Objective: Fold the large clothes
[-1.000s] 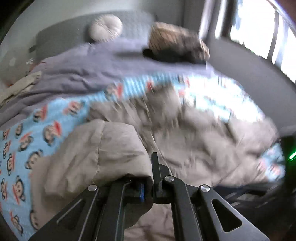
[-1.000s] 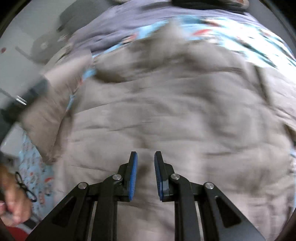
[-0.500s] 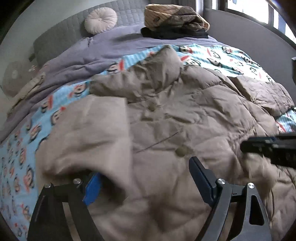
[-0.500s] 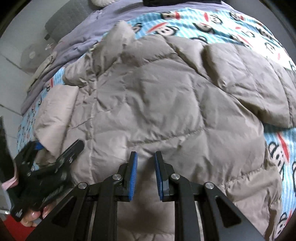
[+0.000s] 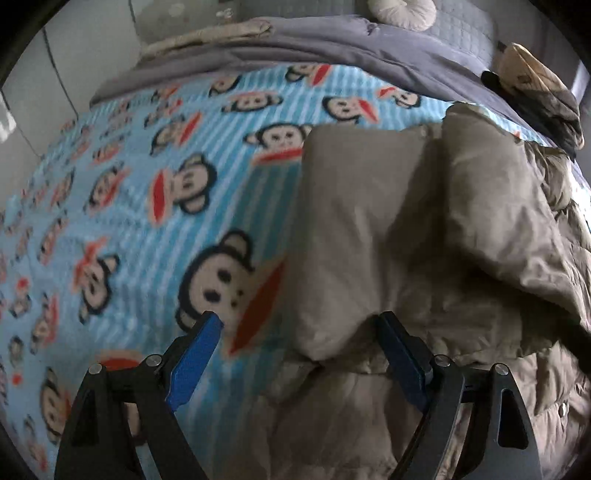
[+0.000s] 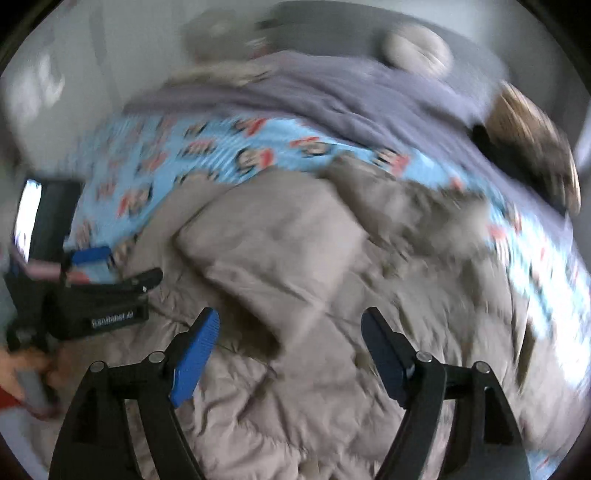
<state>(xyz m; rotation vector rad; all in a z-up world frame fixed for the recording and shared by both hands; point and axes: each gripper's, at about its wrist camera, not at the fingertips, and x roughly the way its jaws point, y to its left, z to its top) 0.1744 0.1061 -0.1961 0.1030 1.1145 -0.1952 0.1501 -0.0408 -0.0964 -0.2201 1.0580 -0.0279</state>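
Observation:
A beige quilted puffer jacket (image 5: 424, 221) lies spread on the bed, with one sleeve folded over its front (image 6: 280, 254). My left gripper (image 5: 298, 321) is open over the jacket's left edge. The folded sleeve's lower corner sits between its blue pads (image 5: 192, 354) without being pressed. My right gripper (image 6: 290, 316) hovers above the middle of the jacket, its jaws opening wide with only the jacket surface below them. In the right wrist view, which is blurred, the left tool's black body (image 6: 96, 314) shows at the left, held by a hand (image 6: 22, 365).
A blue monkey-print blanket (image 5: 147, 203) covers the bed under the jacket. A grey-purple duvet (image 5: 369, 48), a round cushion (image 5: 402, 11) and a pile of folded clothes (image 5: 535, 81) lie at the far side. A lit screen (image 6: 27, 218) stands at the left.
My left gripper let go of the sleeve, opened and swung left to the jacket's edge. My right gripper's jaws went from nearly shut to wide, and its view swung across the jacket.

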